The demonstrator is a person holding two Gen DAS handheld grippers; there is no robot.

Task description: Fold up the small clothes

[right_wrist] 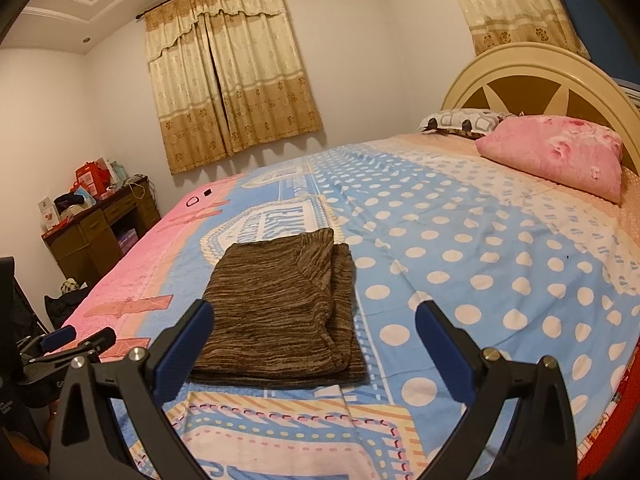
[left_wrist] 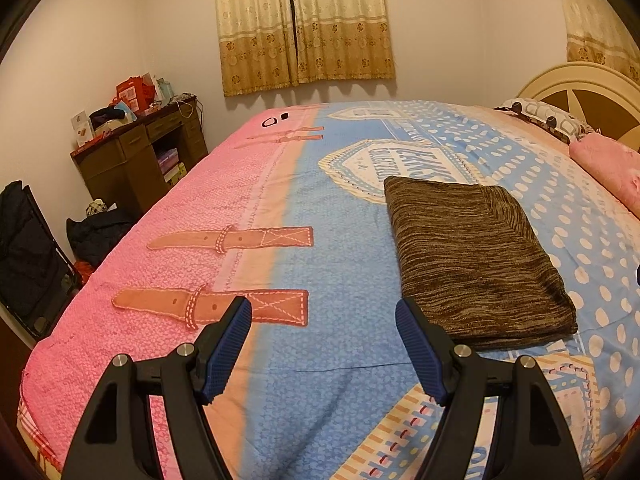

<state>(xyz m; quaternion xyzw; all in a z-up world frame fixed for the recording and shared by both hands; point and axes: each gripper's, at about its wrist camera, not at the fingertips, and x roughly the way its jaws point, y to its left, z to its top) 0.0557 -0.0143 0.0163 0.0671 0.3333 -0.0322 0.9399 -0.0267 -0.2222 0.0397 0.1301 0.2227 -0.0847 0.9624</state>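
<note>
A brown striped knit garment (left_wrist: 476, 260) lies folded into a flat rectangle on the patterned bedspread (left_wrist: 320, 208). It also shows in the right wrist view (right_wrist: 276, 312). My left gripper (left_wrist: 324, 320) is open and empty, held above the bedspread just left of the garment's near corner. My right gripper (right_wrist: 314, 328) is open and empty, above the garment's near right edge. The left gripper (right_wrist: 78, 338) shows at the left edge of the right wrist view, apart from the garment.
A pink pillow (right_wrist: 556, 156) and a patterned pillow (right_wrist: 460, 120) lie by the headboard (right_wrist: 524, 76). A cluttered wooden desk (left_wrist: 140, 152) stands by the far wall. A dark suitcase (left_wrist: 28, 256) and bags stand beside the bed's left edge.
</note>
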